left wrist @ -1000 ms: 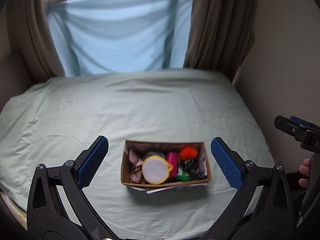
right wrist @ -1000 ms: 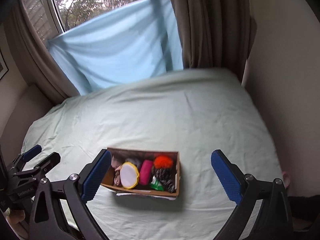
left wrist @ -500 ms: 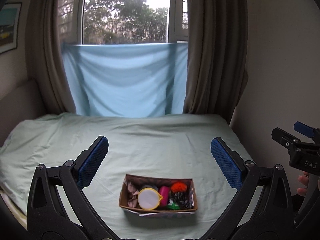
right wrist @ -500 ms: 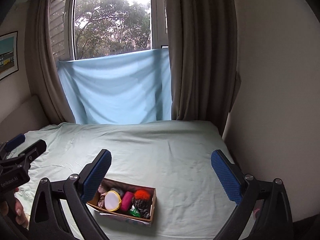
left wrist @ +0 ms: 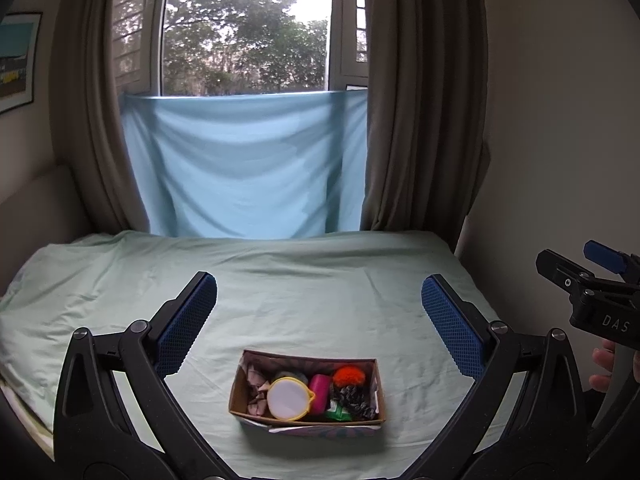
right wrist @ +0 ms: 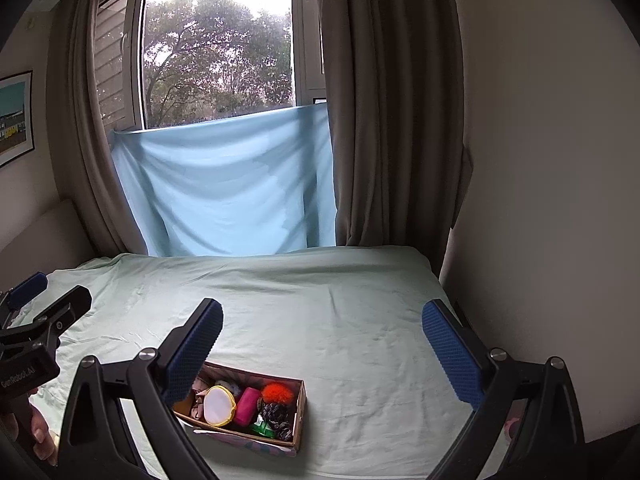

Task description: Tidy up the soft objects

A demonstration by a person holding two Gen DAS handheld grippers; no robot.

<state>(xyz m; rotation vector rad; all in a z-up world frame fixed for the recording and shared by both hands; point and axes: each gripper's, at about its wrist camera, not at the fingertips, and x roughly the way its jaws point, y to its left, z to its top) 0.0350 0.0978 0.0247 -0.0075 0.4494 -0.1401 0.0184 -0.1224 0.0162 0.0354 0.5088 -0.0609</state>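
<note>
- Brown cardboard box [left wrist: 306,426], open at the top, sits on the pale green bedsheet [left wrist: 300,292] near the front edge of the bed, well apart from the window end.
- Inside the box, packed side by side: a round white pouch with a yellow zip edge [left wrist: 289,398], a magenta plush roll [left wrist: 320,394] just to its right, a fluffy orange pompom [left wrist: 349,376] at the back right, a black-and-white patterned soft piece [left wrist: 354,398] in front of it, a small green item [left wrist: 336,413], and crumpled pinkish fabric [left wrist: 256,386] at the left end.
- Left gripper [left wrist: 320,324], black with blue textured pads, hovers above the box with its jaws spread wide and nothing between them.
- Right gripper [right wrist: 322,344], of the same build, is also wide apart and empty; the box lies below its left finger [right wrist: 196,350].
- Each gripper shows at the side of the other's view, held by a hand [left wrist: 604,368].
- Light blue cloth [left wrist: 244,164] hangs across the lower window between brown curtains [left wrist: 416,120].
</note>
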